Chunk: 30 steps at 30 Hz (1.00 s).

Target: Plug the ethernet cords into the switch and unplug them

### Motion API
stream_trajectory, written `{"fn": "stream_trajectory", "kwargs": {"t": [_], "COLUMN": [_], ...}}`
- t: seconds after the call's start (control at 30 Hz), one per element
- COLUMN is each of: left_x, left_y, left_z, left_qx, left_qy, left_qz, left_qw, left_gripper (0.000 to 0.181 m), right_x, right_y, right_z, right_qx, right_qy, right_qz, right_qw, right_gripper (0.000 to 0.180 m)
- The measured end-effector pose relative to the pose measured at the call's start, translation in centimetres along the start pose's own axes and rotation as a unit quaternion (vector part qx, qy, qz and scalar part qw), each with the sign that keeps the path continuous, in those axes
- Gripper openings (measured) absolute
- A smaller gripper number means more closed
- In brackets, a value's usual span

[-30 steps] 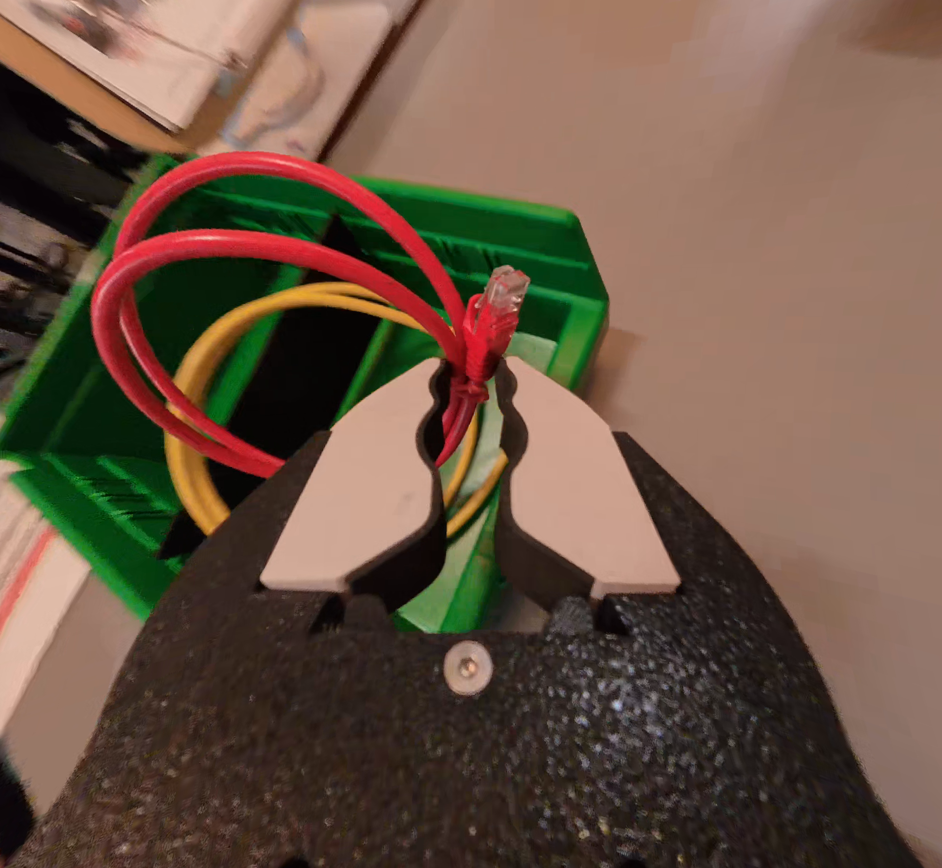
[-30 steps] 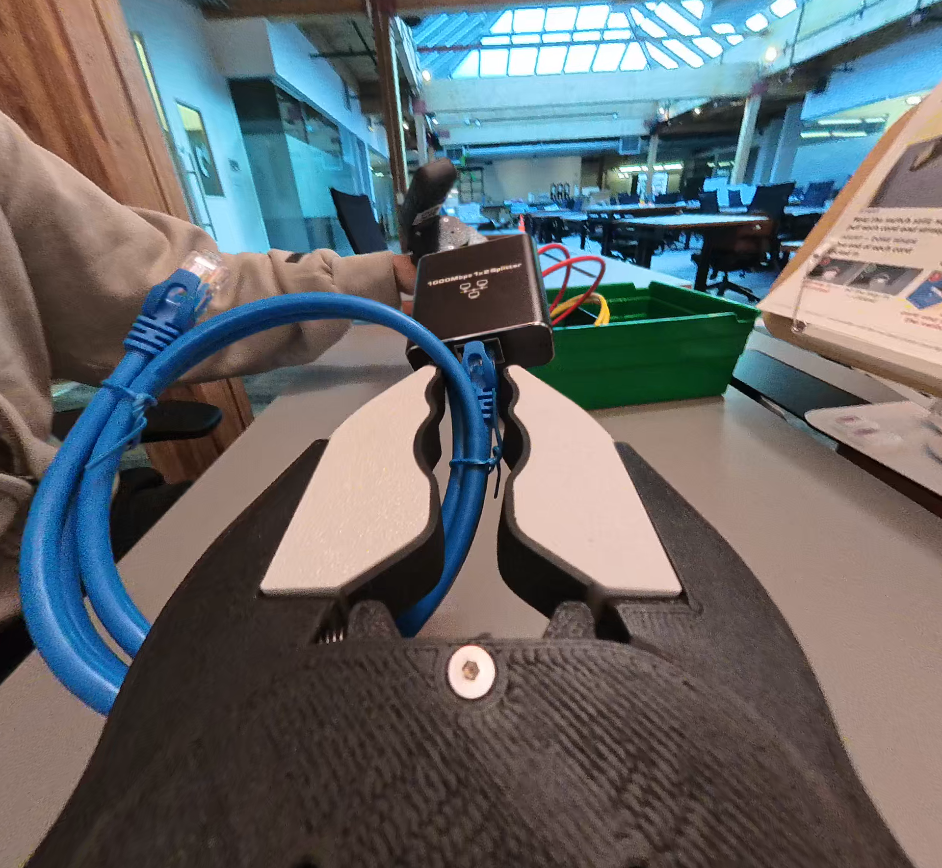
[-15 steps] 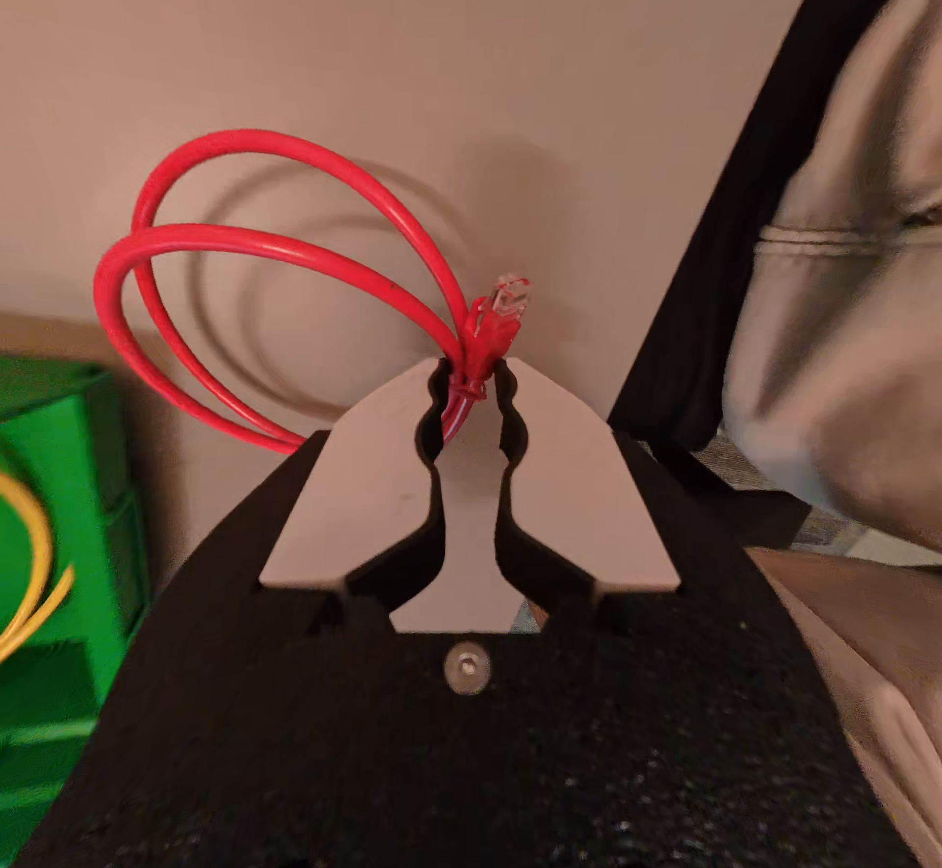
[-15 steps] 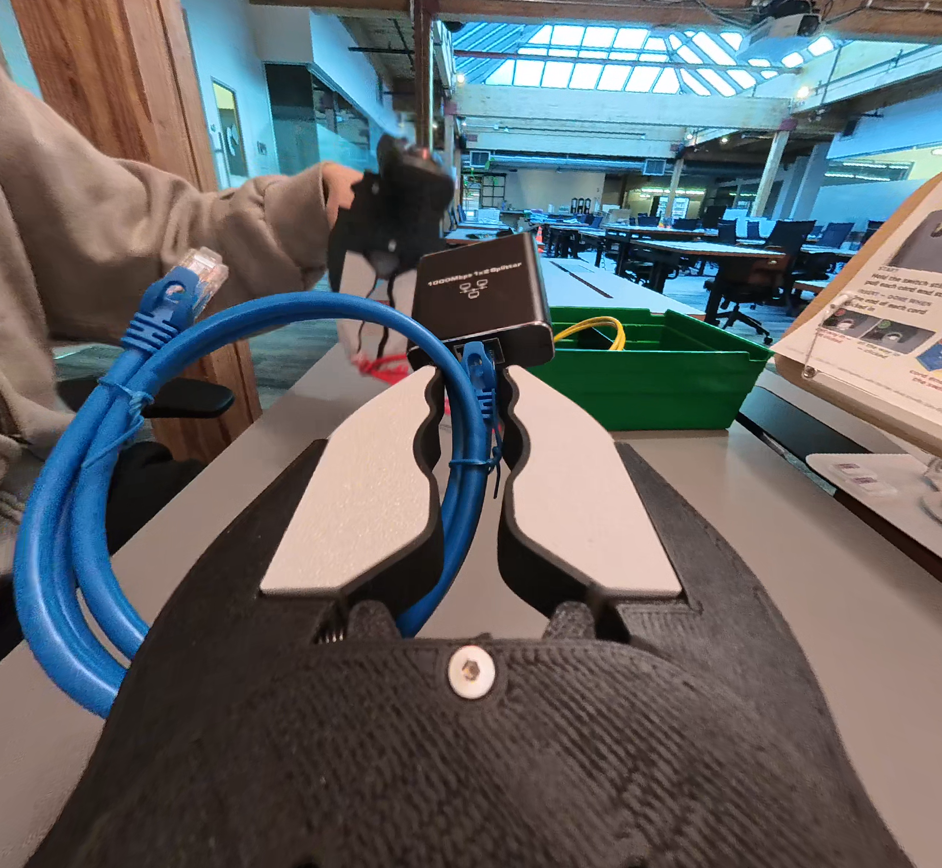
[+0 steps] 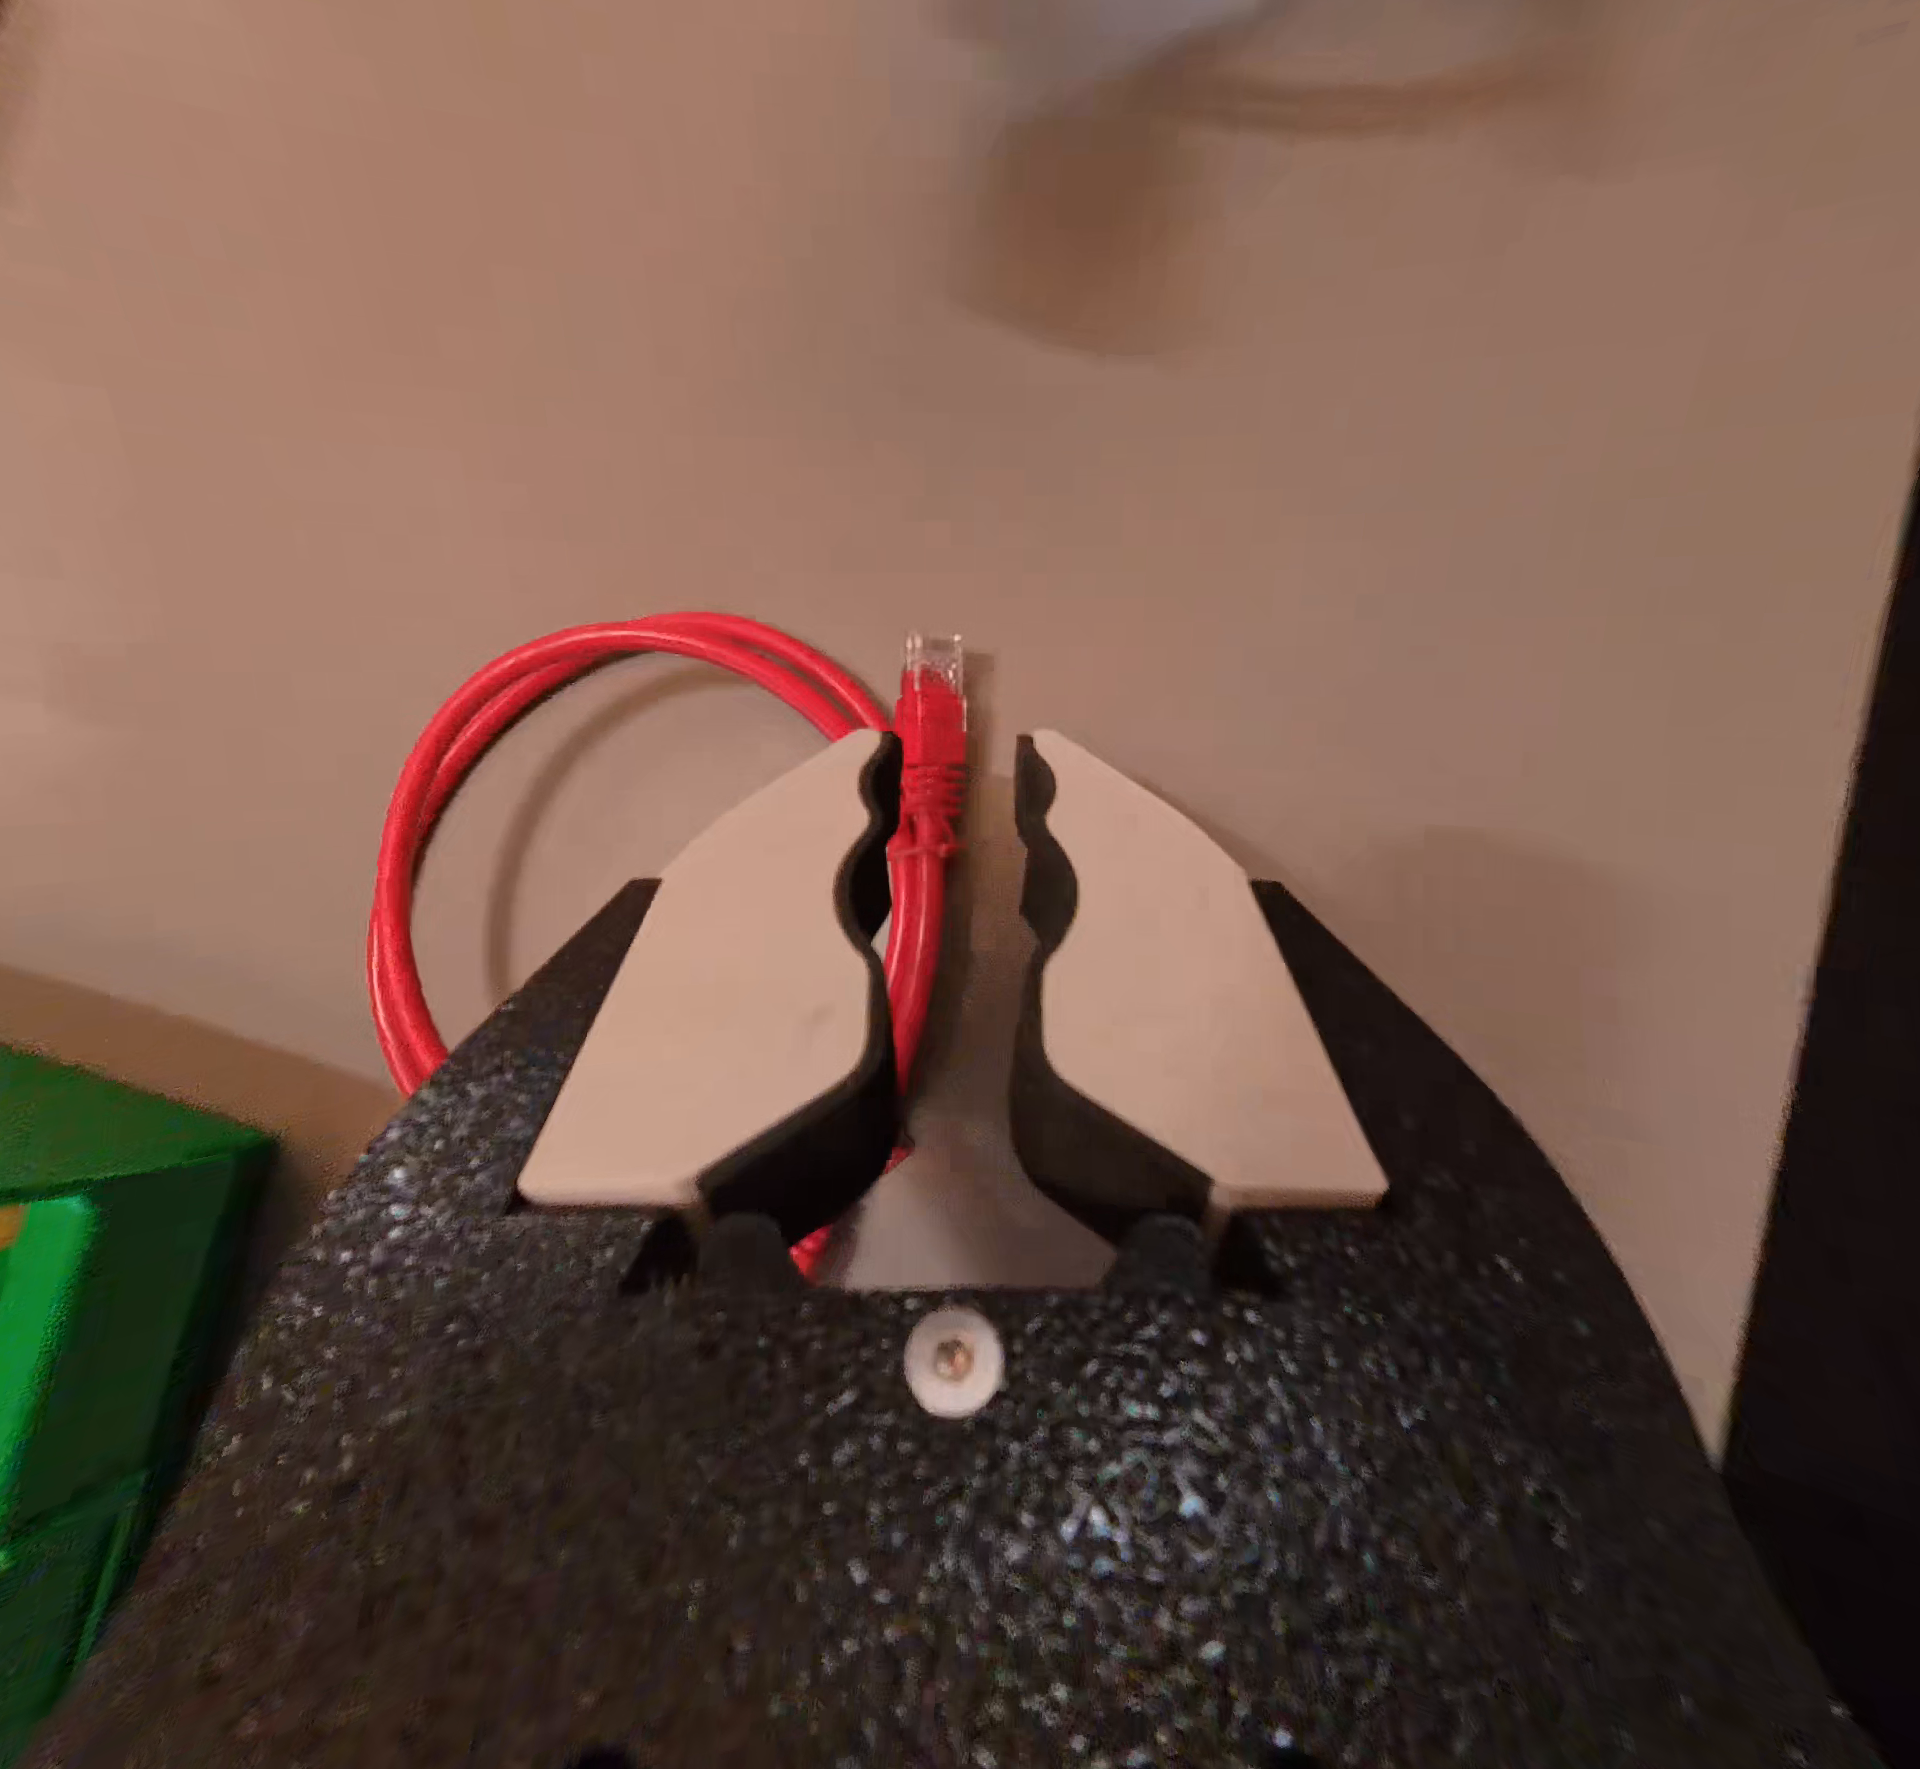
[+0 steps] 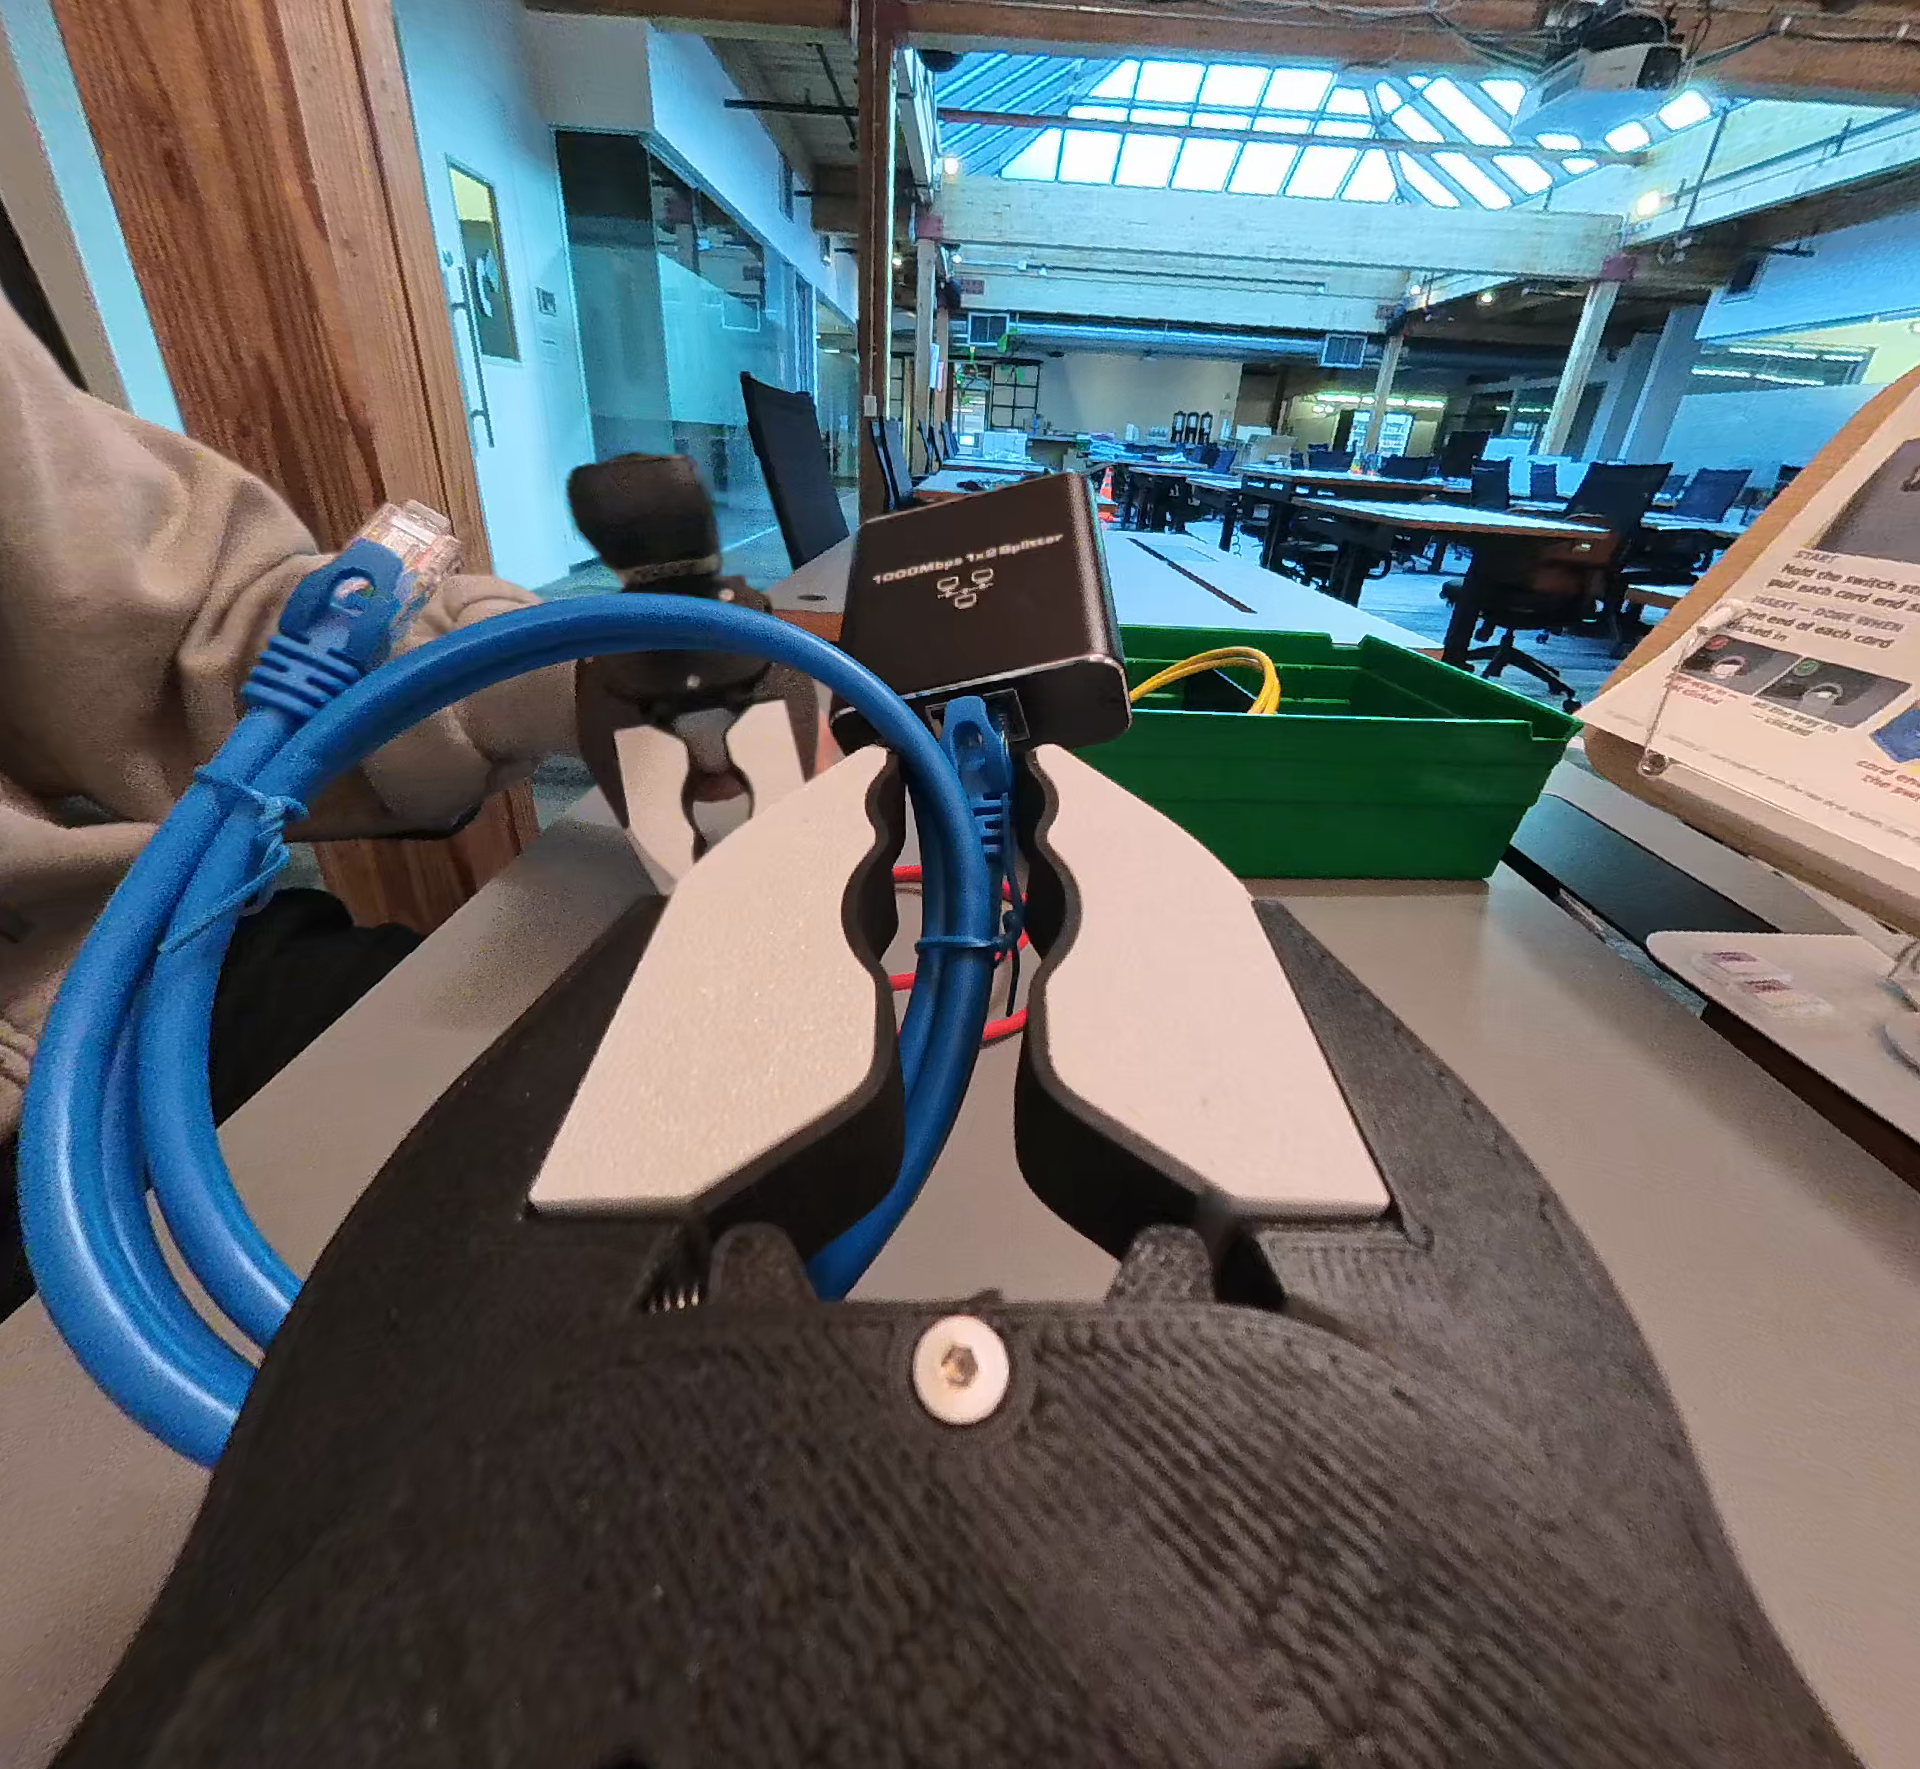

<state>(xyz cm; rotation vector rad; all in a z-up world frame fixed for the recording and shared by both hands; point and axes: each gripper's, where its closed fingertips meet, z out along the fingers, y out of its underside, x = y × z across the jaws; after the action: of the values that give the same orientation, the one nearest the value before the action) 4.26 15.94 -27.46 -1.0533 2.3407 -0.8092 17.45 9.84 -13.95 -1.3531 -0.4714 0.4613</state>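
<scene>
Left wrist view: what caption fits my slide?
Open tongs over a coiled red cord lying on the table.

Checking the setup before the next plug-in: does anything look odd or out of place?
Yes. The black switch is tilted and seems to be off the table, held up only by the blue cord plugged into it, which the right gripper pinches. The red cord lies unplugged between the open left gripper's fingers.
</scene>
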Motion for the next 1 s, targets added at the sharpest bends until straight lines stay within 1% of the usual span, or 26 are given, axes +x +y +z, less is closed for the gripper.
{"fn": "stream_trajectory", "kwargs": {"t": [0.07, 0.13, 0.23, 0.27, 0.3, 0.57, 0.7, 0.77, 0.87, 0.93, 1.0], "left_x": [0.0, -0.4, -0.9, -1.0, -1.1, -1.8, -1.9, -2.0, -2.0, -2.0, -1.9], "left_y": [1.0, 1.7, 1.7, 1.8, 2.0, 1.9, 1.9, 1.9, 2.0, 2.0, 1.9], "left_z": [0.6, 1.1, 1.7, 1.9, 2.1, 2.7, 2.8, 2.8, 2.9, 2.9, 2.9], "left_qx": [-0.008, -0.018, -0.005, -0.009, -0.017, -0.03, -0.039, -0.041, -0.055, -0.056, -0.051], "left_qy": [-0.041, -0.076, -0.095, -0.095, -0.095, -0.118, -0.115, -0.111, -0.088, -0.052, 0.011], "left_qz": [0.043, 0.073, 0.064, 0.064, 0.07, 0.158, 0.153, 0.133, 0.053, -0.017, -0.093], "left_qw": [0.998, 0.994, 0.993, 0.993, 0.993, 0.98, 0.981, 0.984, 0.993, 0.997, 0.994], "left_gripper": [0.017, 0.008, 0.011, 0.017, 0.018, 0.012, 0.011, 0.011, 0.011, 0.01, 0.01], "right_x": [-0.1, -0.3, -0.5, -0.5, -0.5, -0.5, -0.6, -0.8, -1.2, -1.7, -1.9], "right_y": [0.1, 0.2, 0.5, 0.5, 0.6, 0.7, 0.8, 1.1, 1.6, 1.9, 2.2], "right_z": [0.2, 0.4, 0.6, 0.6, 0.7, 0.6, 0.7, 0.9, 1.3, 1.5, 1.7], "right_qx": [-0.002, -0.005, -0.013, -0.014, -0.014, -0.017, -0.017, -0.026, -0.042, -0.052, -0.063], "right_qy": [-0.003, -0.007, -0.009, -0.011, -0.013, -0.012, -0.015, -0.021, -0.03, -0.043, -0.049], "right_qz": [-0.001, -0.001, -0.005, -0.004, -0.003, -0.003, -0.004, -0.007, -0.018, -0.022, -0.028], "right_qw": [1.0, 1.0, 1.0, 1.0, 1.0, 1.0, 1.0, 0.999, 0.998, 0.997, 0.996], "right_gripper": [0.021, 0.021, 0.021, 0.021, 0.021, 0.021, 0.021, 0.021, 0.021, 0.021, 0.021]}}
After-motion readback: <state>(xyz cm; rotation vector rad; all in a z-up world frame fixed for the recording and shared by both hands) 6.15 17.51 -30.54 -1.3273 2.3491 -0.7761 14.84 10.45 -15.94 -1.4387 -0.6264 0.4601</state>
